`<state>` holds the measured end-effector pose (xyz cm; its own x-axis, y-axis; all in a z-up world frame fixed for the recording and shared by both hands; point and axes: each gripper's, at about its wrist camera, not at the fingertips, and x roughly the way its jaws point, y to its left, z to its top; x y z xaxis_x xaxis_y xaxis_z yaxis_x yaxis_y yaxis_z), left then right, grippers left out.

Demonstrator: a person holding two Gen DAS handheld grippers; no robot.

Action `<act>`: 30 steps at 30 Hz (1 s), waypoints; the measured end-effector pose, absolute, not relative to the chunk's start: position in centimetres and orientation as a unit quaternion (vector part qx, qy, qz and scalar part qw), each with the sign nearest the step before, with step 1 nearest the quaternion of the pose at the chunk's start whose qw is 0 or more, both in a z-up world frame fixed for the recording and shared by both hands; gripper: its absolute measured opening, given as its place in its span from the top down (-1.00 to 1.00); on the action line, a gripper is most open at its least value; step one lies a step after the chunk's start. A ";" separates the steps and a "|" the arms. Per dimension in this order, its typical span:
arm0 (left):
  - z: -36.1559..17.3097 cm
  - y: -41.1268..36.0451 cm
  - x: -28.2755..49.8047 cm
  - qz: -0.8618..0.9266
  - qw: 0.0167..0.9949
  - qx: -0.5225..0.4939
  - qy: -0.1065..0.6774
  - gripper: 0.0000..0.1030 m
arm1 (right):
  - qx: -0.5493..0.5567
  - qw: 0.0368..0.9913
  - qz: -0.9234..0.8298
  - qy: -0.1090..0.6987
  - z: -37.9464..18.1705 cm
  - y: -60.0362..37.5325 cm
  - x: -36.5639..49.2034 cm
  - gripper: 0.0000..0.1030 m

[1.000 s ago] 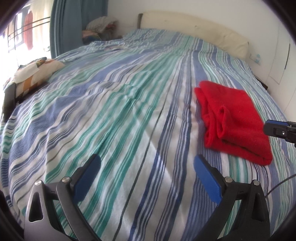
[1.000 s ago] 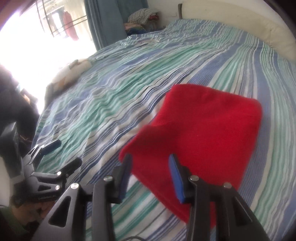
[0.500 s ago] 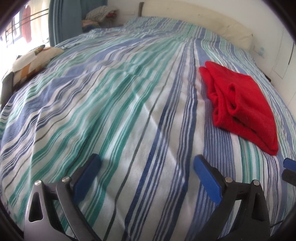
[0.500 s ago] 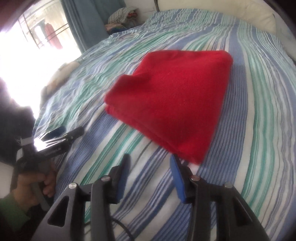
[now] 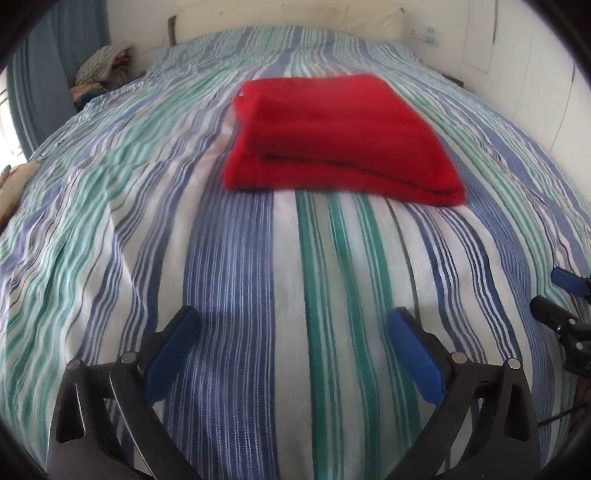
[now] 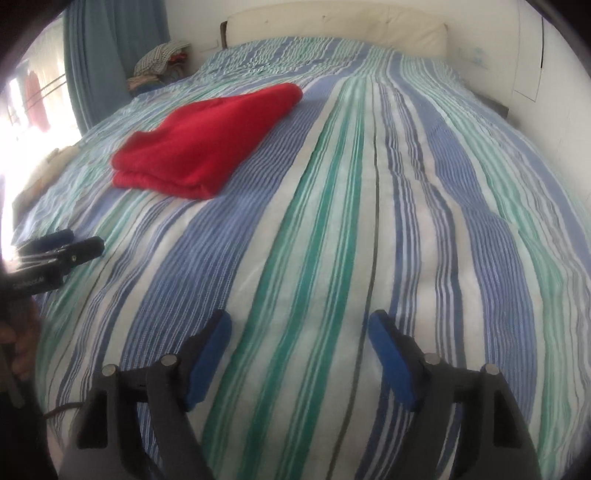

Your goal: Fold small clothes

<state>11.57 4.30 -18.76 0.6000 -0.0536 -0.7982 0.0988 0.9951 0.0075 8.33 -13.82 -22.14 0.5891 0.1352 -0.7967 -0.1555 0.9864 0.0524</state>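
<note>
A red garment lies folded into a flat rectangle on the striped bedspread; in the right wrist view the red garment sits up and to the left. My left gripper hangs open over bare bedspread, well short of the garment, nothing between its blue pads. My right gripper is also apart from the garment; its jaws are opening and hold nothing. Each gripper shows at the edge of the other's view: the right gripper at far right, the left gripper at far left, held by a hand.
A cream headboard and white wall close the far end of the bed. A pile of clothes and a blue curtain stand at the back left. A patterned cushion lies at the left edge.
My right gripper has let go of the red garment, drawn back toward the near edge and spread its jaws. My left gripper swung round, so the garment now lies straight ahead.
</note>
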 end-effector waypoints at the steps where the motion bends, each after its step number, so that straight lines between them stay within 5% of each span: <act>1: -19.0 4.5 11.5 -0.045 0.896 0.024 0.441 -0.99 | -0.012 0.895 0.079 0.439 -22.5 -13.8 8.2 -0.61; 7: -19.2 4.6 11.2 -0.044 0.898 0.023 0.437 -0.99 | -0.033 0.900 0.067 0.429 -23.4 -12.8 8.4 -0.81; 20: -18.9 4.2 11.3 -0.038 0.893 0.027 0.448 -0.99 | -0.039 0.897 0.062 0.436 -23.8 -12.6 8.6 -0.86; 30: -9.7 6.7 19.6 -0.092 0.897 -0.066 0.427 -0.97 | -0.007 0.871 0.097 0.481 -21.6 -13.6 10.9 -0.84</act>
